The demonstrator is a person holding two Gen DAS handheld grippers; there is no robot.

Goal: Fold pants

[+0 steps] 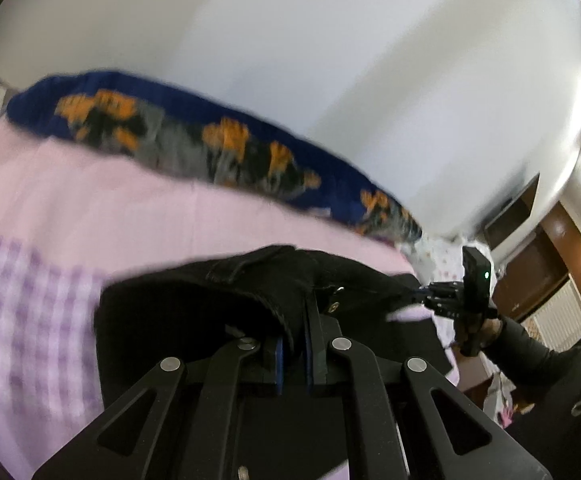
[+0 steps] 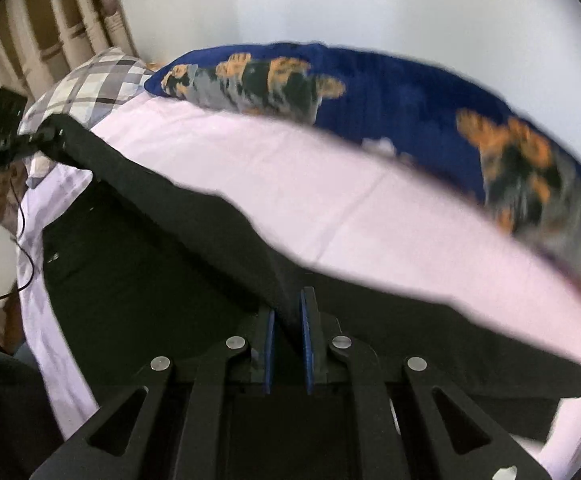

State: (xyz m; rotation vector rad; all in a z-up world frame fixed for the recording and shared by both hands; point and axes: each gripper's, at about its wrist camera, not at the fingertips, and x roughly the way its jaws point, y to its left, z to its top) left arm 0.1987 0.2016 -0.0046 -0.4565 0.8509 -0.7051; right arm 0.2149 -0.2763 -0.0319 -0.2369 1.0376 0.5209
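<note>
Black pants (image 1: 194, 312) lie on a pink bed sheet (image 1: 90, 208). My left gripper (image 1: 295, 344) is shut on the waistband end, near a metal button, and holds it raised. My right gripper (image 2: 288, 320) is shut on another edge of the black pants (image 2: 150, 248). The cloth stretches taut between the two grippers above the sheet (image 2: 330, 200). The right gripper also shows in the left wrist view (image 1: 422, 296), and the left gripper in the right wrist view (image 2: 46, 136). Both views are blurred.
A blue blanket with orange and grey print (image 1: 194, 140) lies along the far side of the bed, by a white wall. A plaid pillow (image 2: 94, 80) sits at the bed's far left corner. A brown cabinet (image 1: 546, 248) stands at the right.
</note>
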